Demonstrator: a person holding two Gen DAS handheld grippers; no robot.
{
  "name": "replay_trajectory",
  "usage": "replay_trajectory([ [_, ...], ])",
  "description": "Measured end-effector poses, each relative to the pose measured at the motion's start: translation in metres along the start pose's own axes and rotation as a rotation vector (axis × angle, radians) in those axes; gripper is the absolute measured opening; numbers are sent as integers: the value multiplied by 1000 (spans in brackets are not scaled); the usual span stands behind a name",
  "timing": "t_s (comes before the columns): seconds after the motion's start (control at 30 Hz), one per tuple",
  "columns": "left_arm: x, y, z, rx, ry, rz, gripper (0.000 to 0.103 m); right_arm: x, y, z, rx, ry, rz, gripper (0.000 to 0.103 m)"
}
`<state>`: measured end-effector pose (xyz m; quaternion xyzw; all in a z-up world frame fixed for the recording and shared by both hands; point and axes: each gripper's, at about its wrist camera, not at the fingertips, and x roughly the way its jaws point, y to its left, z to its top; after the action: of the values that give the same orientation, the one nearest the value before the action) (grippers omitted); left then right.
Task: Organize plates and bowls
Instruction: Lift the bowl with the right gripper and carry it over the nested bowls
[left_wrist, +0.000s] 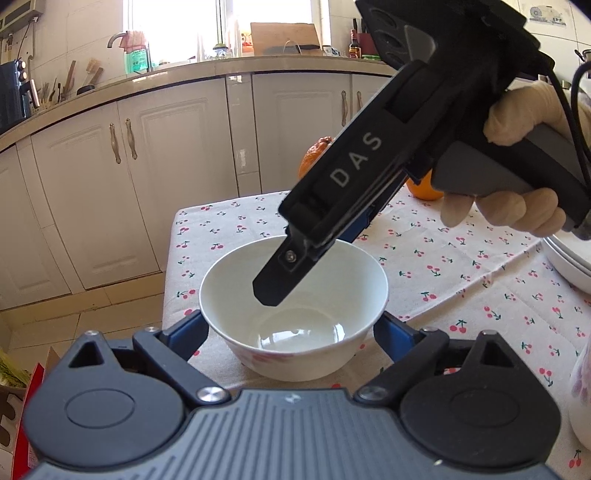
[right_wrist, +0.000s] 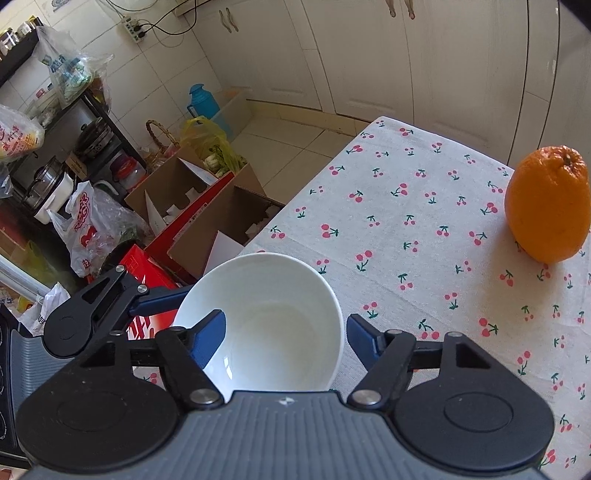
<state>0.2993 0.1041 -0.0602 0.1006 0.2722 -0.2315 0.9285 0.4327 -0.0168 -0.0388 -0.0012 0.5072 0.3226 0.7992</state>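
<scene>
A white bowl (left_wrist: 295, 314) sits near the corner of the table with the cherry-print cloth (left_wrist: 461, 280). My left gripper (left_wrist: 291, 332) is open, its blue fingers (left_wrist: 188, 332) on either side of the bowl's outer wall. My right gripper (right_wrist: 286, 339) is open and straddles the bowl's rim: one blue finger (right_wrist: 208, 338) is inside the bowl (right_wrist: 266, 321), the other outside it. In the left wrist view the right gripper's finger (left_wrist: 280, 273) reaches down into the bowl. White plates (left_wrist: 569, 258) show at the right edge.
An orange (right_wrist: 546, 210) stands on the cloth to the right, and a second orange fruit (left_wrist: 314, 155) stands behind it. The table edge (right_wrist: 280, 218) is close to the bowl; cardboard boxes (right_wrist: 207, 206) and bags lie on the floor below. White cabinets (left_wrist: 147, 166) stand behind.
</scene>
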Motion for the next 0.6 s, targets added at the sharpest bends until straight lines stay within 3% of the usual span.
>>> replay_trajectory([
  [0.13,0,0,0,2,-1,1,94,4,-1,1,13,11,19,70],
  [0.6,-15,-5,2,13,-7,-30,94,-8,5,-8,17,13,25,70],
])
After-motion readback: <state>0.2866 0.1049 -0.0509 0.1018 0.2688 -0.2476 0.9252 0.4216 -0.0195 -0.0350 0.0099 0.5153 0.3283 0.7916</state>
